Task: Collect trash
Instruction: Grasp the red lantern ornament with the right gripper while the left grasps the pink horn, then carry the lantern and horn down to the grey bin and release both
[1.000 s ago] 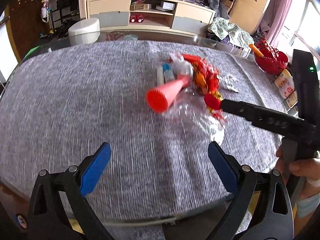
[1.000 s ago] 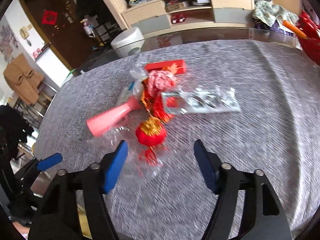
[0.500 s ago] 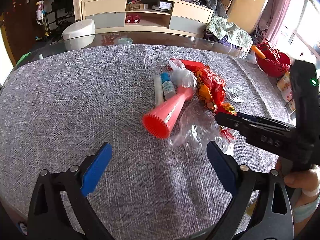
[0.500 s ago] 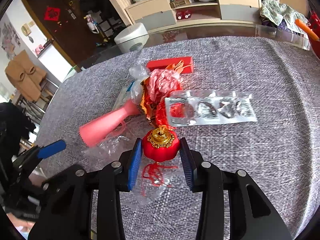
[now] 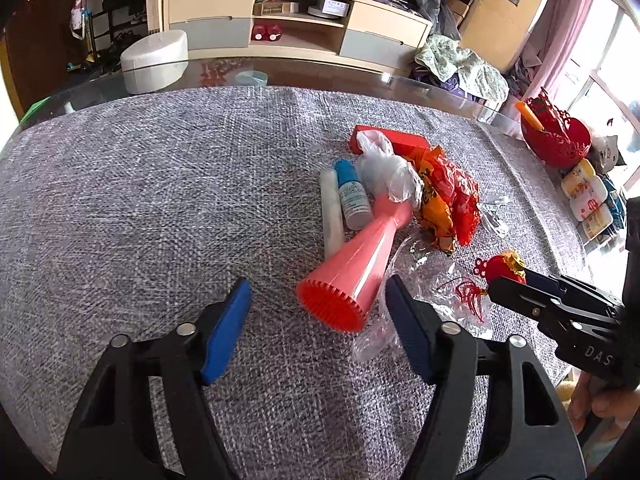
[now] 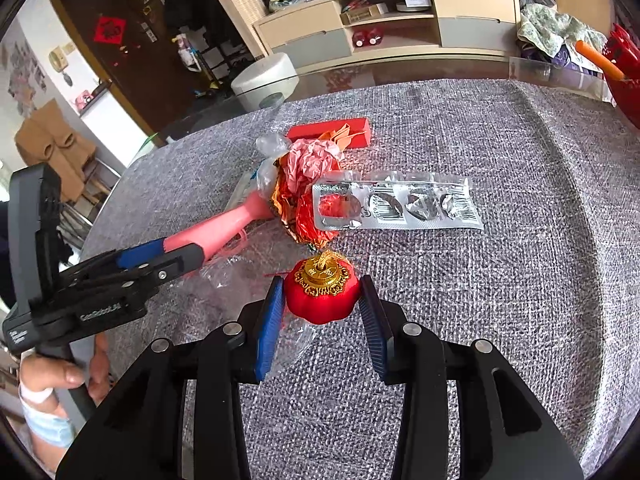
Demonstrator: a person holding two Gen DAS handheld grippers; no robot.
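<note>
My left claw [image 5: 318, 330] stands open, its blue pads either side of the pink horn's [image 5: 354, 270] wide mouth on the grey desk [image 5: 160, 200]. My right claw [image 6: 320, 316] grips the red lantern ornament [image 6: 322, 296], beside the empty blister pack [image 6: 396, 206].
</note>
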